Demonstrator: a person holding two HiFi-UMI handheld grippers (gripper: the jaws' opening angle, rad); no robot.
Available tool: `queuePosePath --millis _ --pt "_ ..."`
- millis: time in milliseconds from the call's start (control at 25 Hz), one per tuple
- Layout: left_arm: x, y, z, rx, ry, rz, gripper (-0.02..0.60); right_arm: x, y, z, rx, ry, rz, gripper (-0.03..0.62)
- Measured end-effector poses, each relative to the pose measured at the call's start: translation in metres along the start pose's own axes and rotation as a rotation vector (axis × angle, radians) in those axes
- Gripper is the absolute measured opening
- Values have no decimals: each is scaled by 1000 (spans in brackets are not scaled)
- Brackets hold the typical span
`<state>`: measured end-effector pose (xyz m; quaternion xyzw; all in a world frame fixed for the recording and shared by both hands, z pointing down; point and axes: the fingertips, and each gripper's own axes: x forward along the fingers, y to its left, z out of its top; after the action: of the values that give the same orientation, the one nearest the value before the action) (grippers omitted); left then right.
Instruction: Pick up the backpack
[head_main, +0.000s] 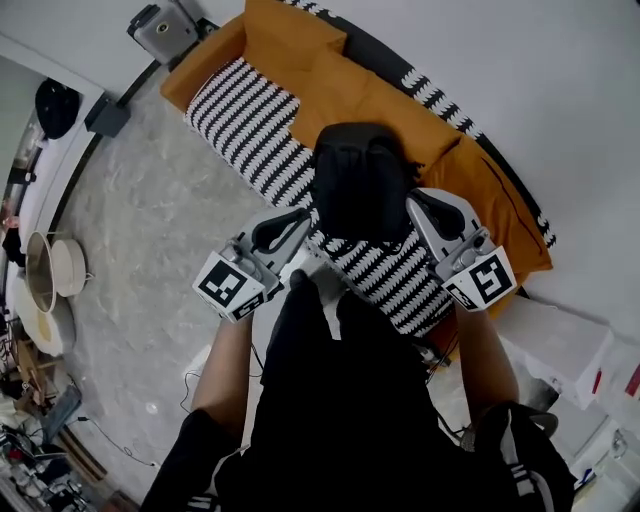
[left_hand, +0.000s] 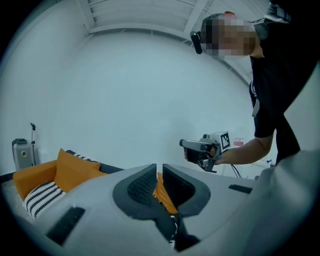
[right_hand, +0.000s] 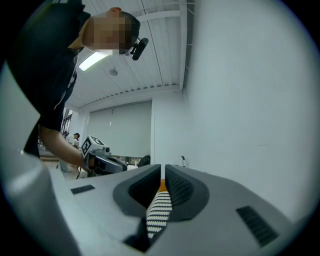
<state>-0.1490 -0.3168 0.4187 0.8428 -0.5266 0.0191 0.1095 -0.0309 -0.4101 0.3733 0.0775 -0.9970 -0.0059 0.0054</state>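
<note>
A black backpack (head_main: 362, 180) stands on the black-and-white striped blanket (head_main: 250, 120) of an orange sofa (head_main: 300, 50). My left gripper (head_main: 303, 214) is just left of the backpack and my right gripper (head_main: 413, 198) just right of it, both level with its lower half. In the left gripper view the jaws of the left gripper (left_hand: 159, 167) stand shut with only a slit between them and nothing held; the right gripper (left_hand: 202, 150) shows beyond. The right gripper (right_hand: 163, 167) is likewise shut and empty, with the left gripper (right_hand: 100, 160) across from it.
The sofa stands against a white wall. A grey box-shaped device (head_main: 163, 30) sits on the floor by its far end. White boxes (head_main: 560, 345) lie at the right. A round white basket (head_main: 55, 265) and cables are on the grey floor at the left.
</note>
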Motion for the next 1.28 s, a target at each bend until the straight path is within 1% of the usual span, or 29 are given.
queuePosePath --millis 160,320,400,440,480,520,560,680,840,1080,1200,1280 --pt "12 34 -18 10 30 -28 25 22 -27 -18 -61 48 -7 29" --pt "31 68 -42 5 64 -69 27 42 -60 -46 -106 111 -32 29" --pt "41 83 -53 -2 73 -79 53 52 -70 -63 -128 153 -31 29" --pt "46 89 -59 -4 76 -83 89 58 -74 -71 -142 177 -27 31" --pt "51 94 -64 1 81 -90 104 63 -78 -79 -158 202 -23 41" --pt "57 99 -70 16 90 -98 104 67 -83 -87 -173 221 -21 75" --pt "63 104 -76 35 102 -105 104 70 -88 -93 -183 231 -20 80" --pt "79 124 -96 81 131 -104 107 77 -98 -118 -213 255 -3 80" --pt "94 149 -120 116 162 -105 115 83 -102 -160 -230 333 33 104" --pt "115 176 -152 193 228 -100 133 94 -109 -208 -254 409 66 109" --pt "124 184 -169 233 266 -123 137 102 -110 -226 -254 423 82 110" --pt "130 187 -180 243 285 -134 140 105 -113 -238 -261 443 85 114"
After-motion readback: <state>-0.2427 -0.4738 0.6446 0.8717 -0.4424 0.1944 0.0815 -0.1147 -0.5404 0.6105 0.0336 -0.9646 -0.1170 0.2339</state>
